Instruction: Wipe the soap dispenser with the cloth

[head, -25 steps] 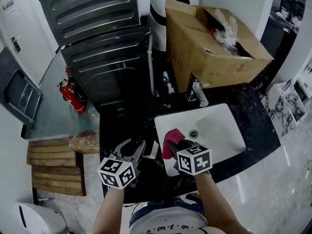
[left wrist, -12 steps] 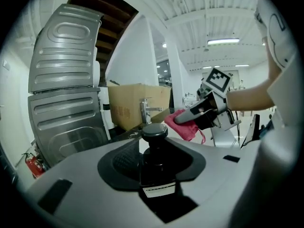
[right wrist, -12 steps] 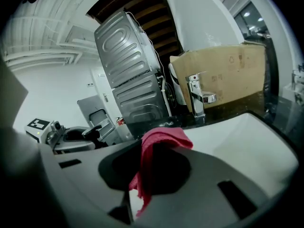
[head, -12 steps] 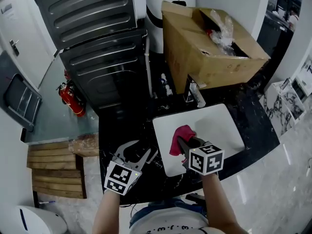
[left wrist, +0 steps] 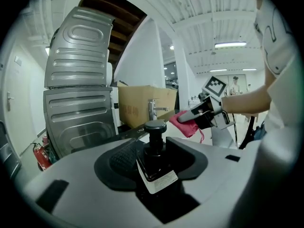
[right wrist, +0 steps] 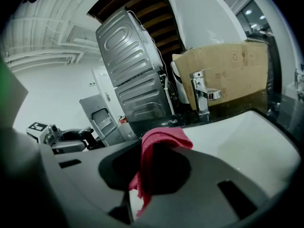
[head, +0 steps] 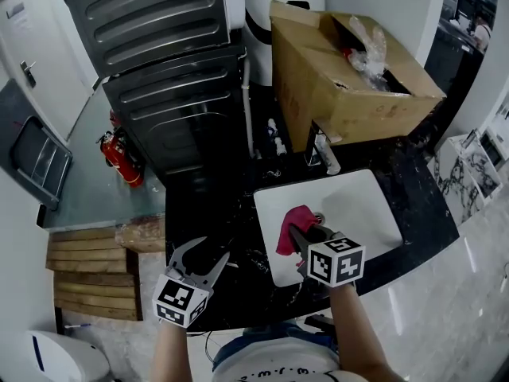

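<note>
Pink cloth (head: 296,226) is clenched in your right gripper (head: 303,236); the left gripper (head: 201,255) has its jaws opening around the dispenser (left wrist: 154,151), so wipe from 3 o'clock.

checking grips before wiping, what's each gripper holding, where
Right gripper: pink cloth, pinched at a fold. Left gripper: jaws opening around black pump soap dispenser, unheld.

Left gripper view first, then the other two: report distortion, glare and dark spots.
Left gripper view: fisheye bending, black corners; dispenser sharp, strip light glares overhead. Right gripper view: same bending; cloth sharp, background bright and pale. Head view: counter very dark, sink bright white.
</note>
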Available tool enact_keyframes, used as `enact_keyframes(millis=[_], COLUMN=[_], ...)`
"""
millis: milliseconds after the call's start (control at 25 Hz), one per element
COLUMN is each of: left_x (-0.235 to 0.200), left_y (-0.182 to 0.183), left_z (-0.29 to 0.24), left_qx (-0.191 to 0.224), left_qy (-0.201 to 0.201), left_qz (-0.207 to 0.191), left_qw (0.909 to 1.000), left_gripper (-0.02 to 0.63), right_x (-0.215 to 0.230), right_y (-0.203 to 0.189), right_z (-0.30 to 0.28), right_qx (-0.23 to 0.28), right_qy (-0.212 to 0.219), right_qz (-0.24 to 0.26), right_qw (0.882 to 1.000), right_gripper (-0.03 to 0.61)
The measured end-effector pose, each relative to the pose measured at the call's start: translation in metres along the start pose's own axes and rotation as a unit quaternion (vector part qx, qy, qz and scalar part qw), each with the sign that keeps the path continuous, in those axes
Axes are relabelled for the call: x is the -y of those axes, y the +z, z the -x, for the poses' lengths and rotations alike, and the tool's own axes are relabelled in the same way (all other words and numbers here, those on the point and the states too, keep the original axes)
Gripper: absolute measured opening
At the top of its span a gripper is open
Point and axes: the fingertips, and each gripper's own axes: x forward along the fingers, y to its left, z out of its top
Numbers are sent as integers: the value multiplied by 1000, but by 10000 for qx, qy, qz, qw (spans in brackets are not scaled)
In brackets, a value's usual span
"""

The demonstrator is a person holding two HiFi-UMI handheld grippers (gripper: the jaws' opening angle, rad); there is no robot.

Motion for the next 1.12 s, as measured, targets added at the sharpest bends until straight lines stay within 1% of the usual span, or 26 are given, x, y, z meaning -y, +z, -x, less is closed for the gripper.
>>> enact_keyframes(millis=[120, 240, 280, 320, 400, 480, 520, 560, 600, 680, 720, 800, 840, 880, 920, 1120], left_x=[5, 8, 8, 7, 3, -2, -5, -10, -14, -22, -25, -31, -33, -35, -36, -38], left_y=[5, 4, 5, 5, 8, 11, 12, 13, 13, 11, 9, 5, 2, 0, -1, -4], left_z=[-9, -23, -26, -28, -31, -32, -32, -33, -33, -34, -35, -35, -34, -33, -31, -30], left_qx=[127, 15, -26, -33, 78, 310, 442, 583, 733, 1062, 1228, 1488, 1557, 1589, 1594, 1532], left_qy=[-33, 16, 72, 143, 263, 353, 398, 441, 480, 551, 592, 721, 796, 857, 896, 947], left_qz=[118, 108, 121, 197, 504, 963, 1288, 1663, 2051, 2744, 3026, 3478, 3632, 3724, 3764, 3806], left_qw=[9998, 9999, 9999, 9997, 9984, 9942, 9899, 9834, 9748, 9541, 9433, 9229, 9151, 9103, 9082, 9070], left_gripper=[207, 203, 183, 119, 109, 107, 107, 107, 107, 107, 107, 107, 107, 107, 107, 107], right_x=[-5, -9, -9, -9, -7, -5, -4, -4, -4, -6, -8, -13, -18, -24, -32, -82], right_y=[0, -1, -1, -1, -1, -1, -1, -1, -1, -1, -1, 0, 0, 1, 2, 2], right_z=[-3, -5, -5, -5, -4, -3, -2, -2, -2, -3, -4, -6, -6, -7, -8, -15], right_qx=[-10, -15, -18, -25, -38, -32, -28, -27, -28, -32, -33, -21, -10, 2, 13, -2], right_qy=[65, 107, 112, 108, 75, 43, 36, 34, 39, 70, 97, 193, 271, 375, 505, 1272], right_qz=[30, 69, 75, 81, 83, 75, 74, 73, 73, 83, 98, 150, 184, 218, 254, 594], right_qw=[10000, 9999, 9999, 9999, 9999, 10000, 10000, 10000, 10000, 9999, 9999, 9997, 9995, 9991, 9984, 9901], right_gripper=[51, 51, 51, 51, 51, 51, 51, 51, 51, 51, 51, 51, 51, 51, 51, 51])
